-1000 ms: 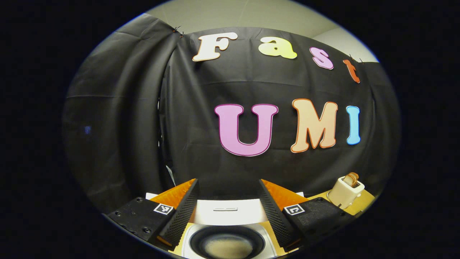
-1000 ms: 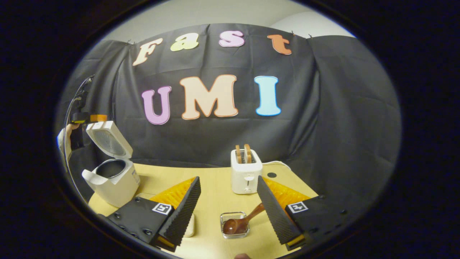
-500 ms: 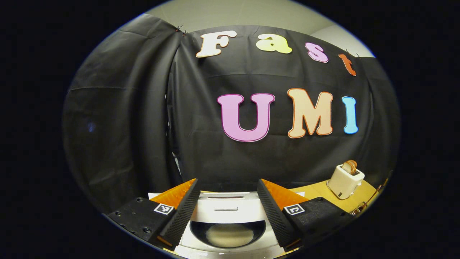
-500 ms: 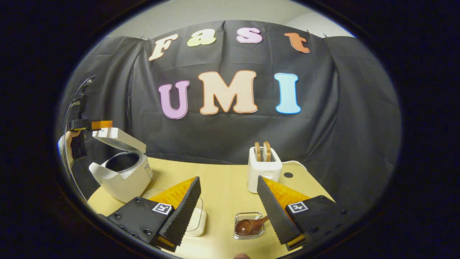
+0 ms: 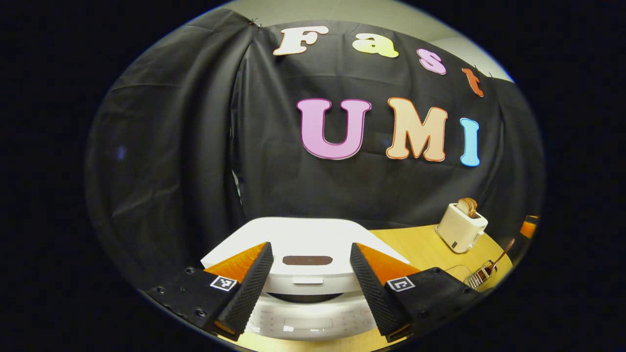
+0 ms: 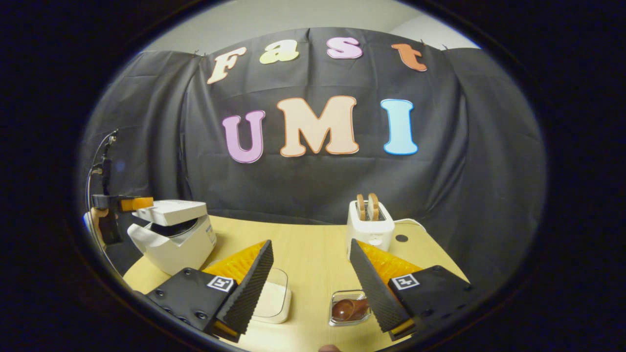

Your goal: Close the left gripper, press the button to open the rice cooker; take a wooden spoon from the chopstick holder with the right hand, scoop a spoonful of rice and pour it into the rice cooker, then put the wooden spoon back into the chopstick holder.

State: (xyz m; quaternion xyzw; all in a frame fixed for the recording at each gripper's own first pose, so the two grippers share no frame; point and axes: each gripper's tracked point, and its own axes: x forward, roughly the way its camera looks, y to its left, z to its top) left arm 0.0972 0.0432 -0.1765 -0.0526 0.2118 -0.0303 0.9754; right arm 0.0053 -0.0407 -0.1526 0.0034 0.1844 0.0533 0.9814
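The white rice cooker (image 5: 308, 320) sits right under my left gripper (image 5: 309, 288), whose fingers stand open over the lowered lid (image 5: 303, 234). In the right gripper view the rice cooker (image 6: 173, 239) is at the far left with its lid (image 6: 168, 211) tilted down, a narrow dark gap under it; the left gripper (image 6: 128, 203) and a hand (image 6: 98, 217) are at the lid's edge. My right gripper (image 6: 310, 288) is open and empty above the table. The wooden spoon (image 6: 348, 309) lies in the small chopstick holder (image 6: 342, 320), its handle behind my right finger. A clear container of rice (image 6: 275, 298) stands beside my left finger.
A white toaster (image 6: 370, 225) holding two slices stands at the back of the light wooden table (image 6: 308, 244). In the left gripper view the toaster (image 5: 461, 226) is far right, with the spoon handle (image 5: 501, 250) and holder (image 5: 478, 278) beyond it.
The rice cooker lid has swung down from upright to almost shut, and the left gripper came down with it. The right gripper drifted so the holder sits closer to its right finger.
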